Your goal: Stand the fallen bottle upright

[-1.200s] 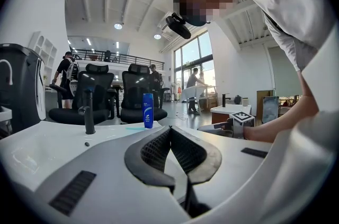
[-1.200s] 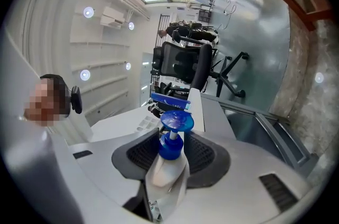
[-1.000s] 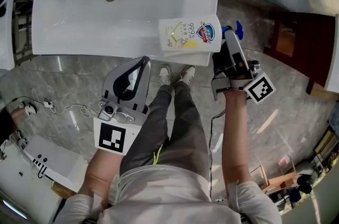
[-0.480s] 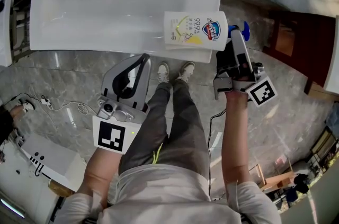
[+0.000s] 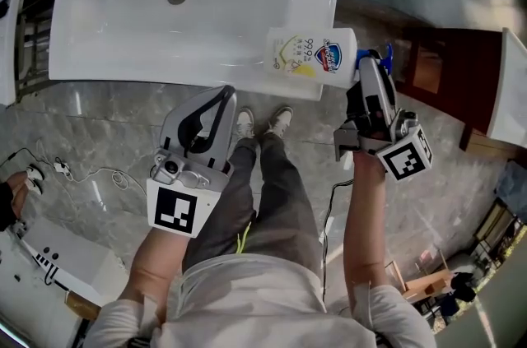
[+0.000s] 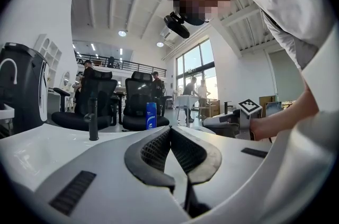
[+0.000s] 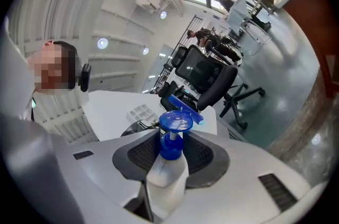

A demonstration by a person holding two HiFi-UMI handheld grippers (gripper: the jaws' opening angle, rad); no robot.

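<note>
A white soap bottle with a blue pump hangs on its side over the front right corner of the white sink. My right gripper is shut on the bottle's neck end. In the right gripper view the white shoulder sits between the pads and the blue pump head sticks out past my right gripper. My left gripper is below the sink's front edge, shut, with nothing in it. In its own view my left gripper has its tips touching.
A black tap and a small blue bottle stand at the sink's back. A dark wooden cabinet is right of the sink. The person's legs and shoes are on the marble floor below. A white fixture lies at lower left.
The right gripper has lifted the bottle and carried it a little to the right, rolling as it went. The left gripper has hardly shifted.
</note>
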